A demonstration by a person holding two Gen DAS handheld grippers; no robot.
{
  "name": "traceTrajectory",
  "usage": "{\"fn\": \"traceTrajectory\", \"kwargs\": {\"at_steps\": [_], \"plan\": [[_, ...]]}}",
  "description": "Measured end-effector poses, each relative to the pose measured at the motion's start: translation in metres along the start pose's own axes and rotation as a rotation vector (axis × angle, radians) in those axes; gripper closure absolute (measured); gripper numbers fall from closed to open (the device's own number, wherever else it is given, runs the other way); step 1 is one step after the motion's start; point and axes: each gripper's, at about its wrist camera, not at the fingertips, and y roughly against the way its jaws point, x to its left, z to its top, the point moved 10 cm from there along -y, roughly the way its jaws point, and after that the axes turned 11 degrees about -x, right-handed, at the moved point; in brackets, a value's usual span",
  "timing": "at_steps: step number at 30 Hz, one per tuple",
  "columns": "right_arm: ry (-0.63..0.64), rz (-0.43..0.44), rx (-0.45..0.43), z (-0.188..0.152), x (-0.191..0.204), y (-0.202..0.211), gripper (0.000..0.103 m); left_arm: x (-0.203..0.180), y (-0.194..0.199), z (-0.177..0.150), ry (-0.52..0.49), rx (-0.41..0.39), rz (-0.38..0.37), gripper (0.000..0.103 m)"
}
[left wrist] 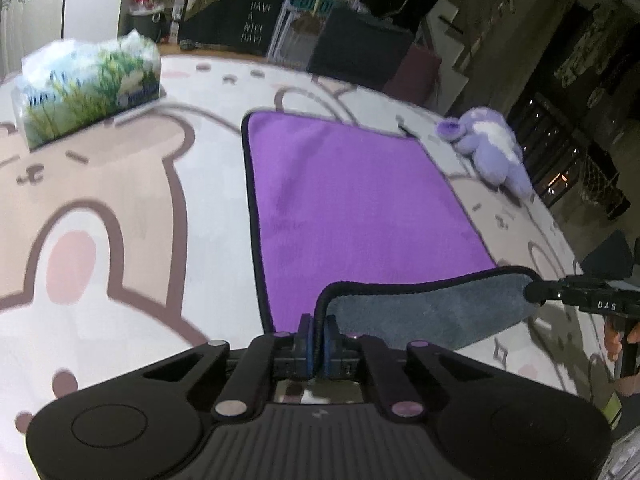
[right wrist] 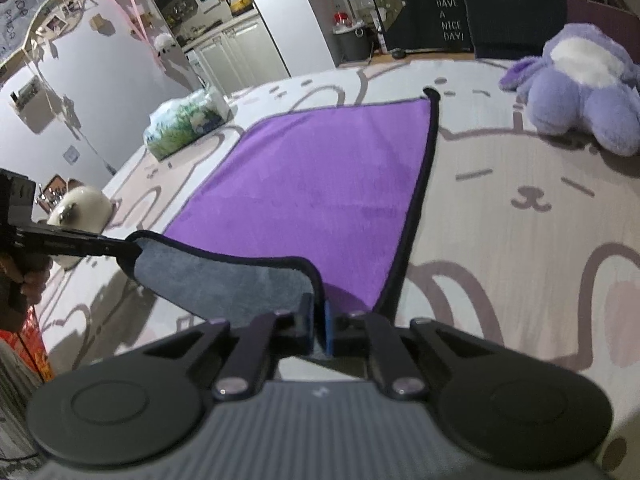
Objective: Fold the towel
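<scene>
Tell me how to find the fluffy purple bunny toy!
Look at the big pale blanket printed with cartoon bear faces. A flat purple towel lies spread in its middle, and the plush bunny sits off the towel's right side, not touching it. It is the only soft, puffy lilac thing with a white tummy; the packet on the towel's other side is shiny plastic.

Both grippers are matte black: ribbed grey-black housing, two round discs, angled link arms with silvery pivot screws, and blue-padded fingers (left wrist: 331,336). White "DAS" lettering marks the right gripper (left wrist: 534,292). Bare skin shows on the hand (left wrist: 620,344).
</scene>
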Motion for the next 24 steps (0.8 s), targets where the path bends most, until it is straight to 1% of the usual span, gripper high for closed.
{"fn": "traceTrajectory", "kwargs": {"at_steps": [6,14,19,24], "plan": [[-0.019,-0.001,-0.073,0.024,0.001,0.006,0.096,0.000,0.005,0.025,0.010,-0.067,0.012,0.098],[-0.031,-0.019,-0.138,0.048,0.000,0.008,0.096,-0.007,0.004,0.050,-0.018,-0.124,0.020,0.098],[-0.039,-0.037,-0.190,0.069,-0.003,0.005,0.096,-0.005,-0.001,0.068,-0.011,-0.157,0.036,0.098],[-0.061,-0.060,-0.218,0.085,-0.008,-0.003,0.096,-0.005,-0.007,0.088,-0.019,-0.194,0.052,0.098]]}}
